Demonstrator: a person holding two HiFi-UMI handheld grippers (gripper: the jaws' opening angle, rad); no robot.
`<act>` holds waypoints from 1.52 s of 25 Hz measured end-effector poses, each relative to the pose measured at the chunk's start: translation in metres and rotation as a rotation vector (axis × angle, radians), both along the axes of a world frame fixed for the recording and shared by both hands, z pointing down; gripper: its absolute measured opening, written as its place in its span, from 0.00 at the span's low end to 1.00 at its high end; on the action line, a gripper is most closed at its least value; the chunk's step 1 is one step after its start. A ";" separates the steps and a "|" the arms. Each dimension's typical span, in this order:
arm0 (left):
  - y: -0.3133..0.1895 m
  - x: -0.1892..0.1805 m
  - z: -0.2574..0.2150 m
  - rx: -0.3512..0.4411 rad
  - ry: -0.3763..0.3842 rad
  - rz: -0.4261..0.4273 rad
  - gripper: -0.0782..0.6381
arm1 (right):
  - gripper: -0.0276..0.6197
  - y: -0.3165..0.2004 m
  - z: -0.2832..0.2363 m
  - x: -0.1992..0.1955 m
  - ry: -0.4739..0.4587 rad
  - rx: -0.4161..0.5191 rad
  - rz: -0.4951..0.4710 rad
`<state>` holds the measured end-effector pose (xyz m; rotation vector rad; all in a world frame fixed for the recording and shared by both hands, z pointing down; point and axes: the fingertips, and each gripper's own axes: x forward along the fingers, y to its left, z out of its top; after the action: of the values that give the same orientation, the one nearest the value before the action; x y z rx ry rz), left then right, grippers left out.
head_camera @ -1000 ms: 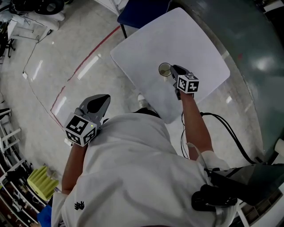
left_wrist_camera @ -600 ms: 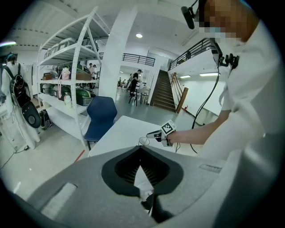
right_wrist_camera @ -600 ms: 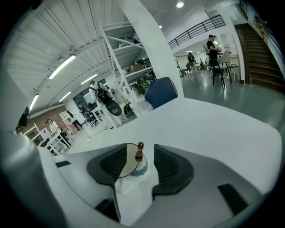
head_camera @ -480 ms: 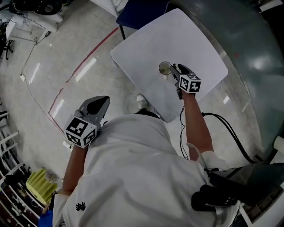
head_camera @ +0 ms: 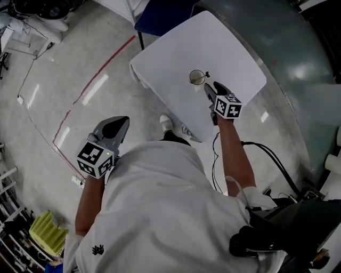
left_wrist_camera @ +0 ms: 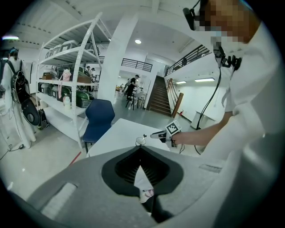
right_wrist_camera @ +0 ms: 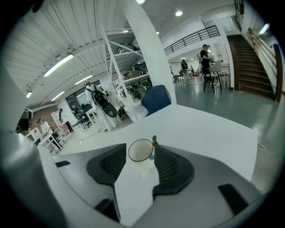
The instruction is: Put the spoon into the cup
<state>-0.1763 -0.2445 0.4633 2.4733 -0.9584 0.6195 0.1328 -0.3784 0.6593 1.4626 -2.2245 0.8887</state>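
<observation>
A small clear cup (head_camera: 197, 78) stands upright on the white table (head_camera: 234, 58). The spoon (head_camera: 206, 74) stands in it, its dark handle end (right_wrist_camera: 154, 141) rising over the rim. My right gripper (head_camera: 210, 88) is just short of the cup (right_wrist_camera: 141, 151); its jaws have just been opening and now stand open with nothing between them. My left gripper (head_camera: 118, 123) hangs over the floor, well left of the table, its fingertips together and nothing in them. From the left gripper view the cup (left_wrist_camera: 140, 141) is small and far off beyond that gripper (left_wrist_camera: 140, 151).
A blue chair (head_camera: 165, 13) stands at the table's far side. A red line (head_camera: 96, 80) runs across the pale floor on the left. A black cable (head_camera: 266, 154) trails from my right arm. White shelving (left_wrist_camera: 67, 89) lines the room's left.
The right gripper's jaws have opened and it has drawn back from the cup, leaving the spoon standing in it. The left gripper has drifted slightly over the floor.
</observation>
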 end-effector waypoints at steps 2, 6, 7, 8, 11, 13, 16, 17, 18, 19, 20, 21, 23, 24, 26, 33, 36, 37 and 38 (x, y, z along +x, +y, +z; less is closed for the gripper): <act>0.008 -0.006 0.000 0.004 0.012 0.005 0.12 | 0.34 0.017 -0.005 -0.007 0.016 0.002 0.001; 0.027 -0.021 0.000 0.015 0.034 0.012 0.12 | 0.22 0.051 -0.022 -0.028 0.028 0.012 -0.011; 0.032 -0.025 -0.001 0.018 0.039 0.012 0.12 | 0.21 0.059 -0.026 -0.035 0.032 0.013 -0.023; 0.037 -0.028 -0.001 0.021 0.044 0.012 0.12 | 0.19 0.068 -0.029 -0.043 0.035 0.011 -0.035; 0.058 -0.040 -0.004 0.030 0.059 0.007 0.12 | 0.10 0.098 -0.038 -0.070 0.035 0.008 -0.079; 0.075 -0.048 -0.006 0.032 0.069 0.001 0.12 | 0.06 0.121 -0.044 -0.091 0.018 0.002 -0.118; 0.096 -0.063 -0.007 0.033 0.082 -0.014 0.12 | 0.06 0.151 -0.052 -0.130 0.013 -0.003 -0.207; 0.103 -0.068 -0.006 0.032 0.087 -0.021 0.12 | 0.06 0.161 -0.055 -0.143 0.024 -0.001 -0.246; 0.110 -0.074 -0.005 0.029 0.092 -0.029 0.12 | 0.06 0.172 -0.059 -0.157 0.037 0.003 -0.286; 0.117 -0.080 -0.005 0.025 0.097 -0.036 0.12 | 0.06 0.183 -0.063 -0.171 0.047 0.008 -0.324; 0.125 -0.085 -0.004 0.020 0.102 -0.042 0.12 | 0.06 0.193 -0.068 -0.185 0.049 0.014 -0.357; 0.132 -0.090 -0.003 0.017 0.106 -0.046 0.12 | 0.06 0.204 -0.074 -0.198 0.043 0.019 -0.384; 0.147 -0.098 0.000 0.012 0.112 -0.052 0.12 | 0.06 0.224 -0.084 -0.220 0.021 0.027 -0.424; 0.154 -0.101 0.001 0.011 0.114 -0.053 0.12 | 0.06 0.233 -0.088 -0.230 0.012 0.031 -0.438; 0.168 -0.106 0.002 0.010 0.119 -0.052 0.12 | 0.06 0.251 -0.098 -0.245 -0.001 0.041 -0.461; 0.211 -0.118 0.007 0.006 0.142 -0.047 0.12 | 0.06 0.307 -0.120 -0.284 -0.012 0.059 -0.543; 0.225 -0.118 0.003 -0.001 0.153 -0.042 0.12 | 0.06 0.324 -0.130 -0.294 -0.015 0.064 -0.562; 0.227 -0.118 -0.001 0.004 0.155 -0.036 0.12 | 0.06 0.327 -0.134 -0.296 -0.017 0.070 -0.563; 0.229 -0.118 -0.004 0.010 0.156 -0.031 0.12 | 0.05 0.328 -0.137 -0.299 -0.019 0.075 -0.565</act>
<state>-0.2938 -0.0160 0.4596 2.4683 -0.9390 0.4058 -0.1665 -0.0503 0.5224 0.7708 -2.5056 0.6328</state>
